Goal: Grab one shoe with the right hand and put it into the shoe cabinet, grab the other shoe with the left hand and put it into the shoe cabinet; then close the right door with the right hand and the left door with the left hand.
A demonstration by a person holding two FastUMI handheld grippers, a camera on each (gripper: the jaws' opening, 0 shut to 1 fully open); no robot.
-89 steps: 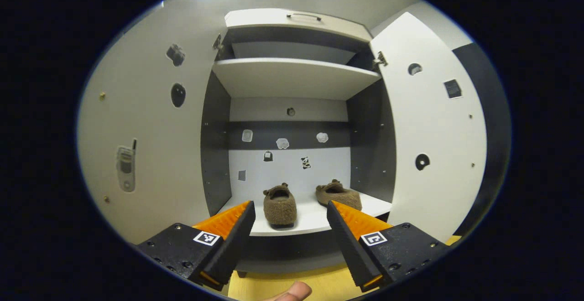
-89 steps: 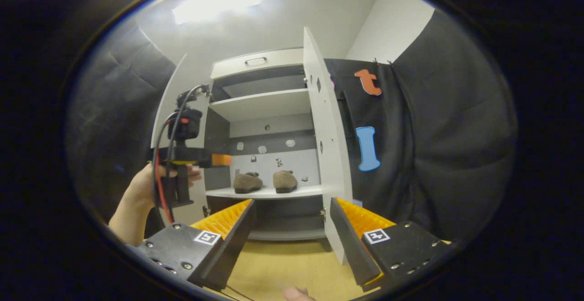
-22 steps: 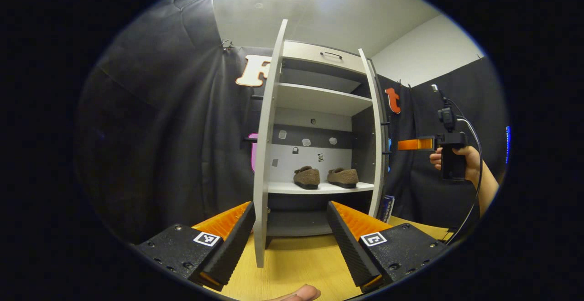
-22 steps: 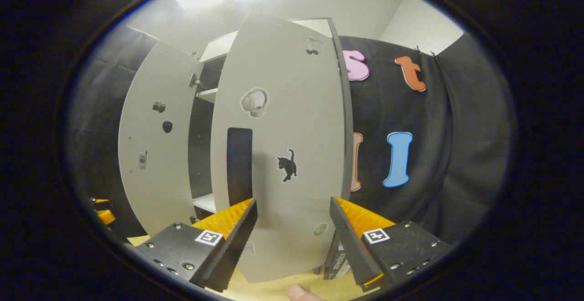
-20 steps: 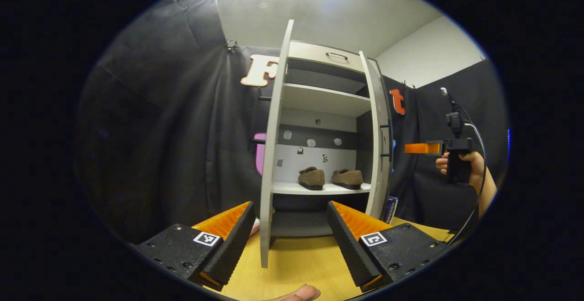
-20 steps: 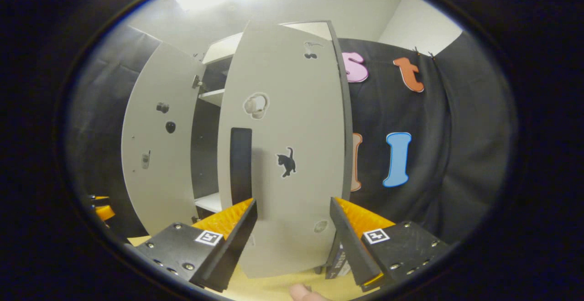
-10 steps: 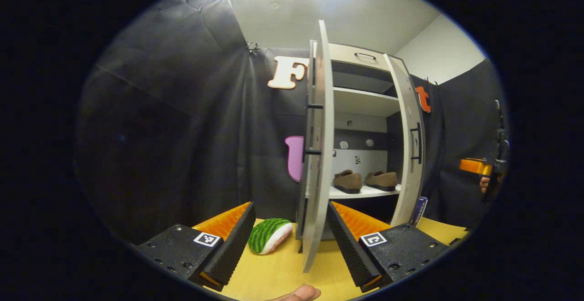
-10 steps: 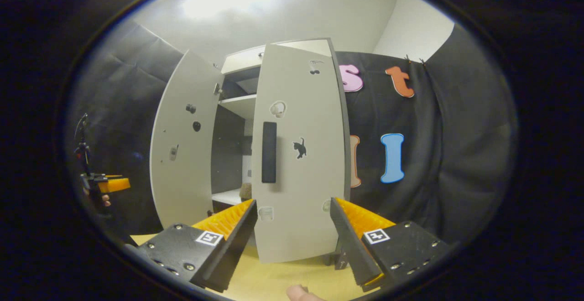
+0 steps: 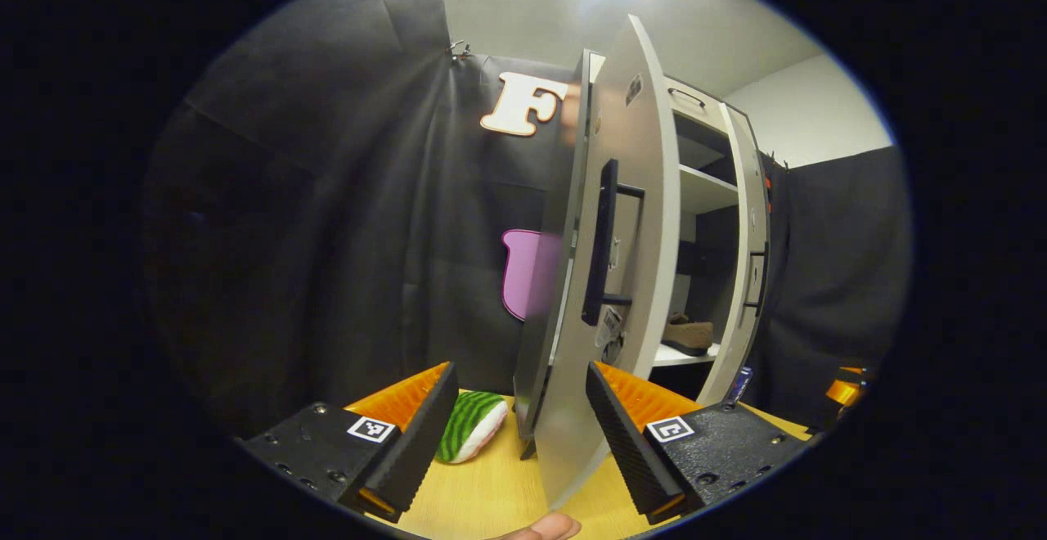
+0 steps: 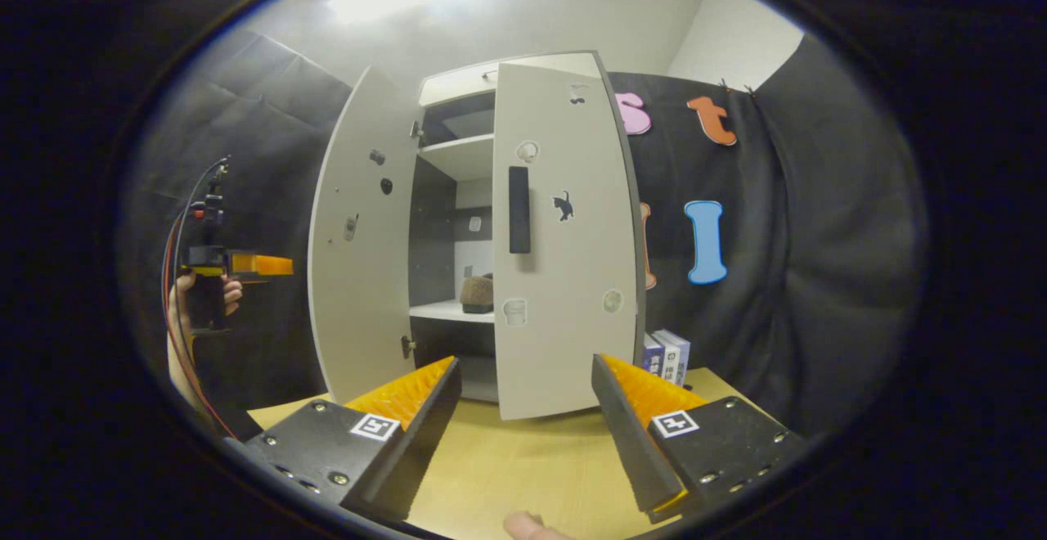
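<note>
1. The left hand-held gripper (image 9: 517, 417) hovers with its fingers apart, just in front of the left door (image 9: 622, 278), whose edge shows between them.
2. The right hand-held gripper (image 10: 523, 409) is spread wide too, clamping nothing, facing the right door (image 10: 564, 262).
3. A brown shoe (image 10: 477, 293) sits on the lower shelf of the shoe cabinet (image 10: 458, 155).
4. A watermelon plush (image 9: 470, 437) lies on the desk (image 9: 483, 491).

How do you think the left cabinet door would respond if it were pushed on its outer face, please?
The left door would probably swing rather than flex: it looks like a flat rigid panel hinged to the cabinet. It stands wide open, so a long arc likely remains. Pushing near its handle, far from the hinges, should need little force.
</note>
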